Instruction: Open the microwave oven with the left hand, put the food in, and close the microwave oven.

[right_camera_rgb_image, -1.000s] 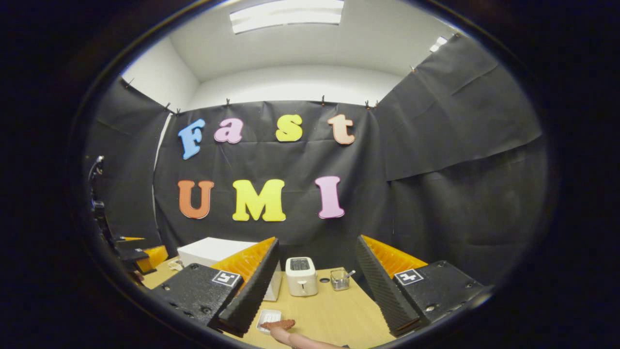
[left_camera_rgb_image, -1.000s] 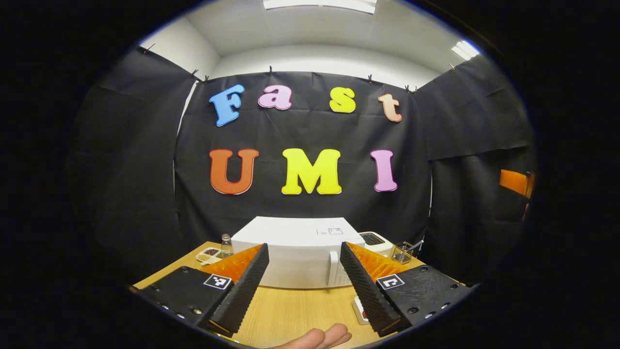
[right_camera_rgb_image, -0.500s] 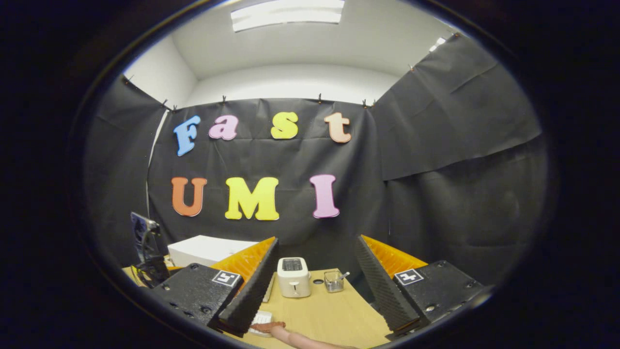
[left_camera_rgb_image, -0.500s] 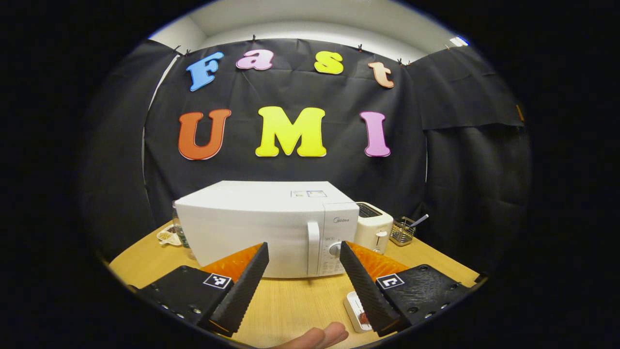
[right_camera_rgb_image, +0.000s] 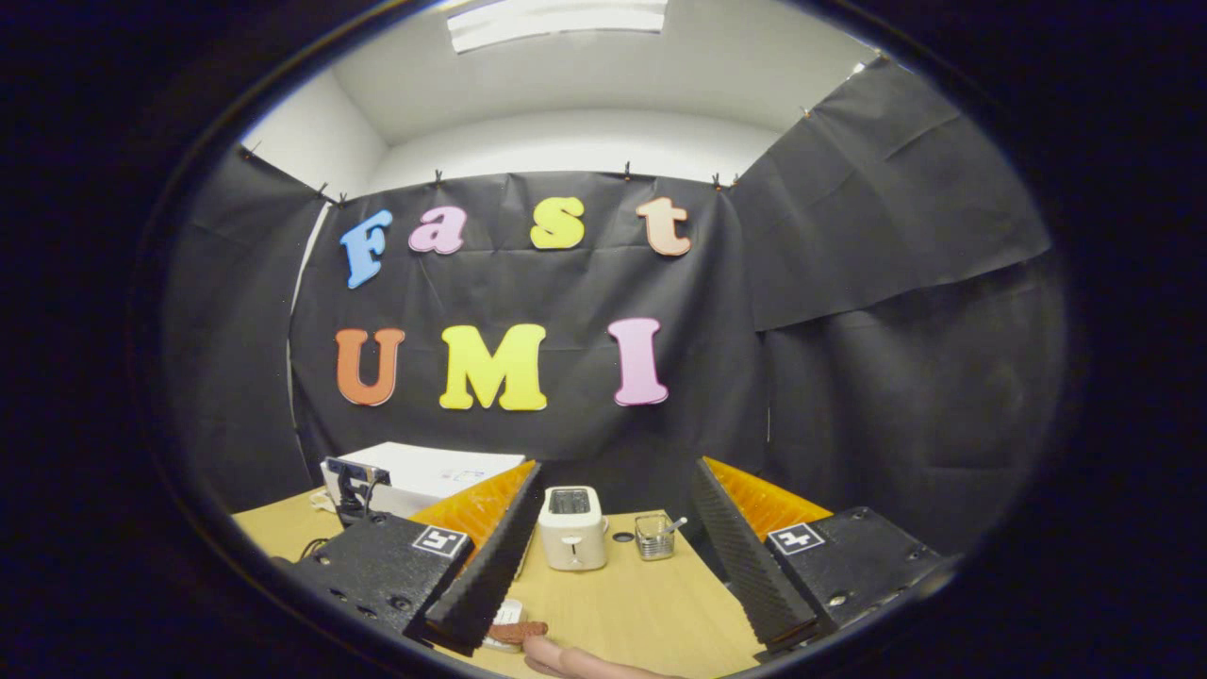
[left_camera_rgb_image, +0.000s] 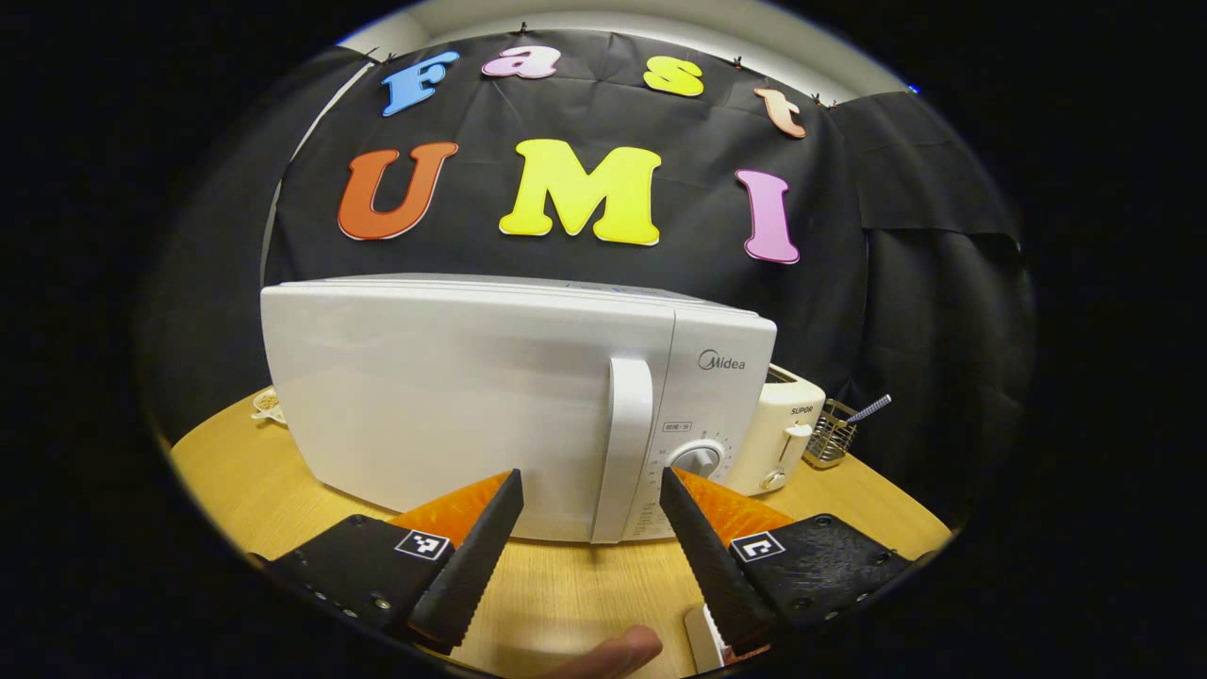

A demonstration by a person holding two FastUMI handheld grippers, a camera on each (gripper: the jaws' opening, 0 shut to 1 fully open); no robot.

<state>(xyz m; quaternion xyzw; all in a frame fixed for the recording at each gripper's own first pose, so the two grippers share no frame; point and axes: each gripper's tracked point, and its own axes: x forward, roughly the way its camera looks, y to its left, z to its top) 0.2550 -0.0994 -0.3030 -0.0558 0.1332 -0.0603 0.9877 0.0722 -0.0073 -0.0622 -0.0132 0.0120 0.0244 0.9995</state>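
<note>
- Microwave oven [left_camera_rgb_image: 471, 405] stands on the tabletop [left_camera_rgb_image: 245, 471] with its door shut, close in front of the left tool [left_camera_rgb_image: 589, 556]; the upright door handle [left_camera_rgb_image: 627, 443] lies in line with the gap between that tool's fingers.
- Left tool is spread wide with nothing between its fingers. I judge it is set this way so the handle can pass into the gap before it closes.
- Right tool [right_camera_rgb_image: 618, 556] is likewise wide apart and holds nothing, hanging back over the tabletop with the toaster [right_camera_rgb_image: 572, 528] and a small wire basket [right_camera_rgb_image: 653, 538] beyond it. Probably it waits near the food until the door is open.
- Food [right_camera_rgb_image: 514, 630], a brownish sausage-like piece on a small white dish, lies at the bottom of the right gripper view, partly behind a tool finger, with a person's fingertip [right_camera_rgb_image: 556, 655] just beside it. What it is exactly is hard to tell.
- Inside of the oven is hidden behind the door.
- Dial [left_camera_rgb_image: 698, 459] and panel markings are too small to make out.
</note>
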